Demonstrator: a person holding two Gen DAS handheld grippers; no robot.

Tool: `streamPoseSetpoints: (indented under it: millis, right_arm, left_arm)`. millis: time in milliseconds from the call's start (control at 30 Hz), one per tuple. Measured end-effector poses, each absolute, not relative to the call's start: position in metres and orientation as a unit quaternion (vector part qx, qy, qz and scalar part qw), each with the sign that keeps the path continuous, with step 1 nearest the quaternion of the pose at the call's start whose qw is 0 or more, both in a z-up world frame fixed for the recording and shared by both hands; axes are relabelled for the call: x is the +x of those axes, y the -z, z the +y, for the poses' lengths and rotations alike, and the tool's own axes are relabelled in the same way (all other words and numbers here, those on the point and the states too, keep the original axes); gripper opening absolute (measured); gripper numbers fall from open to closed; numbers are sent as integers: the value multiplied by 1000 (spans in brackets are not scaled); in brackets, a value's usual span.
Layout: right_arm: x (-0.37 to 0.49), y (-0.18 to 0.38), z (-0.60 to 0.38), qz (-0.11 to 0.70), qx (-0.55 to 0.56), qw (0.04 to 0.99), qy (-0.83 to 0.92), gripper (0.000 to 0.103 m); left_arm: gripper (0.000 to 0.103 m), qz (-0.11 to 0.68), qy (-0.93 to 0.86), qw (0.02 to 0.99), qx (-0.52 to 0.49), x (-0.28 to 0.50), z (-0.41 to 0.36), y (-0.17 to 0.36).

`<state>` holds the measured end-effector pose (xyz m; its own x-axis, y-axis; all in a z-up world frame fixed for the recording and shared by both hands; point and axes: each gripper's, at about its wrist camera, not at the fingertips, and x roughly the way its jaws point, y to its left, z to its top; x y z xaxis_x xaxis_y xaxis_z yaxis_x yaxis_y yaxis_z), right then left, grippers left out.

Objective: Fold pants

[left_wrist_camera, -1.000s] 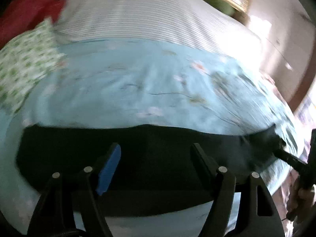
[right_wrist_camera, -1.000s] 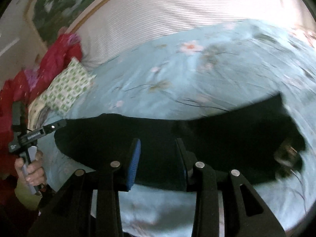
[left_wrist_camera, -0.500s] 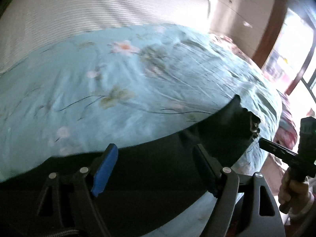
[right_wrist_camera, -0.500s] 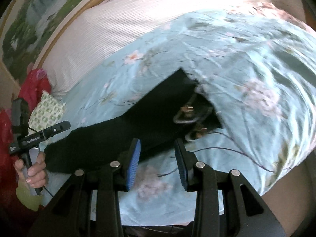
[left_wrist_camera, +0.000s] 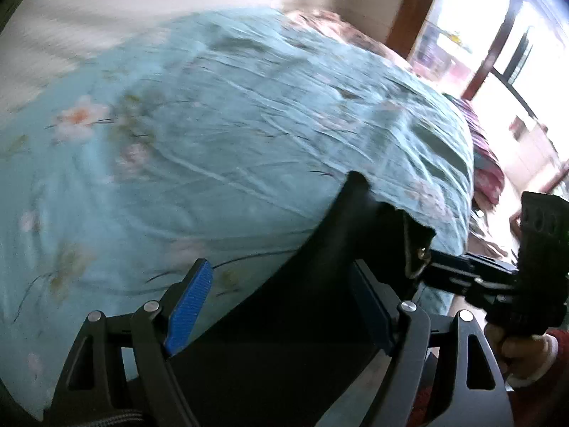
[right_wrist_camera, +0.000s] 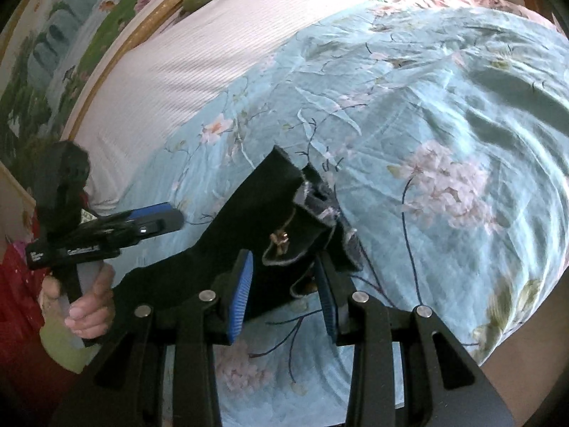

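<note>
Both my grippers have swung toward the waistband of the limp black pants (right_wrist_camera: 249, 235), best gripped at its hem: left gripper (left_wrist_camera: 281, 306) released, right gripper (right_wrist_camera: 284, 288) parted, gripping nothing.

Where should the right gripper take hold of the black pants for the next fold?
Probably the waistband corner of the black pants, at the open fly. That end lies flat on the blue floral bedspread just ahead of the right gripper, so come from the near bed edge, one pad sliding under the hem.
</note>
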<state>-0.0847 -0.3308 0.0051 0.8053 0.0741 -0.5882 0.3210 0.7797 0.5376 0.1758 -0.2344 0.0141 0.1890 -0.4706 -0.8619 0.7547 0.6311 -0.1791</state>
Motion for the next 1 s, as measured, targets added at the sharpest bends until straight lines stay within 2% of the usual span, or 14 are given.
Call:
streamPoseSetpoints:
  millis: [67, 133, 167, 233, 267, 367, 500, 633, 800, 833, 867, 900, 933, 1000]
  right_arm:
    - [-82, -3, -333, 305, 326, 892, 68, 37]
    - [-81, -1, -334, 304, 329, 892, 65, 36]
    - [-81, -1, -335, 304, 328, 892, 65, 32]
    - [-80, 0, -335, 306, 322, 894, 64, 18]
    - [-80, 0, -335, 306, 320, 894, 64, 14]
    - [-84, -3, -335, 300, 314, 899, 59, 8]
    - [-98, -18, -330, 280, 302, 910, 47, 7]
    - [-106, -14, -332, 288, 303, 907, 55, 7]
    - [-104, -1, -340, 313, 333, 886, 78, 14]
    - [-108, -3, -341, 311, 326, 889, 85, 21]
    - [-112, -5, -341, 307, 322, 891, 92, 30]
    - [-115, -6, -342, 302, 325, 891, 93, 34]
    - [-118, -5, -343, 298, 331, 891, 90, 38]
    - [-120, -2, -343, 297, 345, 887, 83, 38]
  left_arm:
    - [78, 498, 408, 750, 154, 179, -247, -7]
    - [71, 503, 412, 742, 162, 180, -258, 1]
    - [63, 508, 415, 737, 163, 180, -261, 5]
    - [34, 519, 421, 726, 165, 180, -267, 12]
    - [16, 521, 422, 722, 171, 178, -269, 14]
    - [7, 507, 429, 725, 183, 169, -273, 9]
    - [6, 481, 450, 727, 194, 153, -275, -9]
    - [8, 492, 444, 720, 204, 154, -281, -4]
    - [28, 505, 428, 721, 205, 161, -284, 4]
    - [34, 503, 431, 720, 206, 161, -283, 2]
    - [47, 500, 433, 721, 207, 161, -283, 0]
    - [52, 498, 434, 721, 209, 162, -283, -1]
    - [52, 494, 436, 722, 212, 163, -285, -3]
    - [53, 497, 441, 716, 215, 166, -289, -3]
